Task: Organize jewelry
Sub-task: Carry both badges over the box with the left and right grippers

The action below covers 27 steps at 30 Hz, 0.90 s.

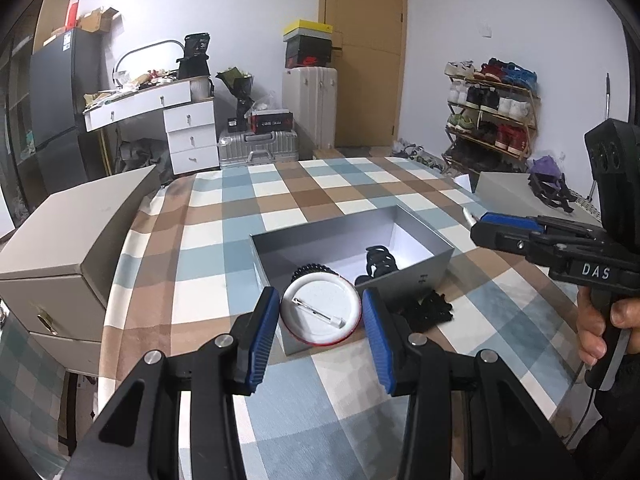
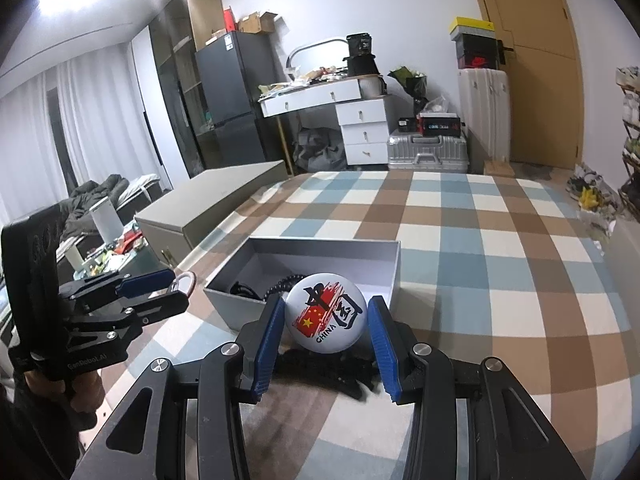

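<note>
My left gripper (image 1: pixel 321 317) is shut on a round pin badge (image 1: pixel 320 308), its white back and safety pin facing the camera, held over the near wall of the open grey box (image 1: pixel 424 276). My right gripper (image 2: pixel 327 320) is shut on a second round badge (image 2: pixel 326 316) with a red flag and "CHINA" print, held above black jewelry (image 2: pixel 340 372) on the cloth. The box (image 2: pixel 384 248) holds a black beaded bracelet (image 1: pixel 314 269) and a black hair clip (image 1: pixel 380 260). More black jewelry (image 1: pixel 430 310) lies beside the box. Each gripper shows in the other's view, the left (image 2: pixel 160 284) and the right (image 1: pixel 486 226).
The checked blue, brown and white cloth (image 1: pixel 280 196) covers the table. A grey cabinet (image 1: pixel 72 232) stands at the left edge and a grey box (image 1: pixel 516 196) at the right. A shoe rack (image 1: pixel 492 112), suitcases and a dresser stand behind.
</note>
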Motion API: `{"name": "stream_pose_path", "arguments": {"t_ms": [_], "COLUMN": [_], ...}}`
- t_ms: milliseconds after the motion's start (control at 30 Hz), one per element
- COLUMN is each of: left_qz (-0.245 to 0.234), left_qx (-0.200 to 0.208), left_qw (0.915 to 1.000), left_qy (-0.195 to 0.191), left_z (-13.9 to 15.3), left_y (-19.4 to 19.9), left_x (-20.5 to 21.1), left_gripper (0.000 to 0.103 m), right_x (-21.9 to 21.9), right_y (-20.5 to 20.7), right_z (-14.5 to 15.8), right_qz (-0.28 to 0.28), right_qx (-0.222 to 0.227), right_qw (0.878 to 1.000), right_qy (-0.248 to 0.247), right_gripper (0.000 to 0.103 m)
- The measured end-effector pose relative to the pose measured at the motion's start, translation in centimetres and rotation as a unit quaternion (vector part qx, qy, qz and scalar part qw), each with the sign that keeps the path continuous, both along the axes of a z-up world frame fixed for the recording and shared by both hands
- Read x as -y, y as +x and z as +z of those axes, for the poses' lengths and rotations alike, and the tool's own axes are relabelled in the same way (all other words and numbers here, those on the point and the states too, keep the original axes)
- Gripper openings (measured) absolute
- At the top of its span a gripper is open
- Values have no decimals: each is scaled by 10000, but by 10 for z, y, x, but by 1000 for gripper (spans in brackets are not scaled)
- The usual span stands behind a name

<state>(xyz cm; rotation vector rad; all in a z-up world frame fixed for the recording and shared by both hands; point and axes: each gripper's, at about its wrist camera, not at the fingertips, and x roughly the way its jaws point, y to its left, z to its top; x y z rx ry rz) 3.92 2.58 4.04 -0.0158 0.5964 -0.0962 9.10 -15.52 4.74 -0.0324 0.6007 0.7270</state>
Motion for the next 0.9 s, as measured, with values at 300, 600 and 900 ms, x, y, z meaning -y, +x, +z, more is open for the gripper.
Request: {"name": "stream_pose_path", "arguments": {"t_ms": [300,600,900], "left_qz": [77,337,460], "left_qx": [64,43,101], "left_qw": [9999,9994,9989], "left_qy": [67,-86,-88], "left_z": [5,5,8], "left_y": [13,35,46], "left_x": [-2,-6,-5], "left_gripper": [37,37,37], "right_x": [-2,-11,-15], "right_y": [16,27,33], "right_z": [9,8,9], "right_qz": [28,-23,2], "right_qx": [-42,-21,-21], "right_qw": [9996,9997,9996], "right_qy": [288,241,281], "right_gripper": [42,42,42]}}
